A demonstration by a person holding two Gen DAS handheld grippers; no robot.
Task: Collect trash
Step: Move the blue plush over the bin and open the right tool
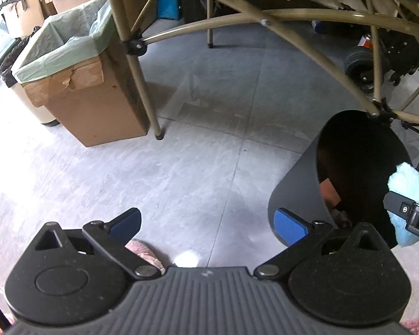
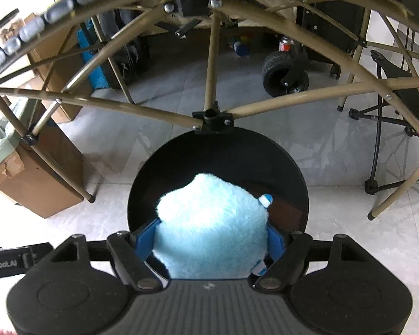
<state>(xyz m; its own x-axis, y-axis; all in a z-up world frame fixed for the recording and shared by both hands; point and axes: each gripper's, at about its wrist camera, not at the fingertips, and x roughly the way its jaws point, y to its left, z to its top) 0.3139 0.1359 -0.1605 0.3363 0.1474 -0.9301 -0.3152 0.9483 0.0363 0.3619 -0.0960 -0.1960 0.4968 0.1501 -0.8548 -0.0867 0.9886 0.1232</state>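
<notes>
Grey tiled floor (image 1: 209, 150), tan table frame (image 2: 212, 64)

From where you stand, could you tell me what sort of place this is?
Probably a storage or garage-like room: stacked cardboard boxes, a wheeled cart and a folding table frame on a tiled floor.

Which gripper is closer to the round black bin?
Right. The right gripper holds a fluffy blue toy right above the black bin; the left gripper is open, off to the bin's side above the floor.
</notes>
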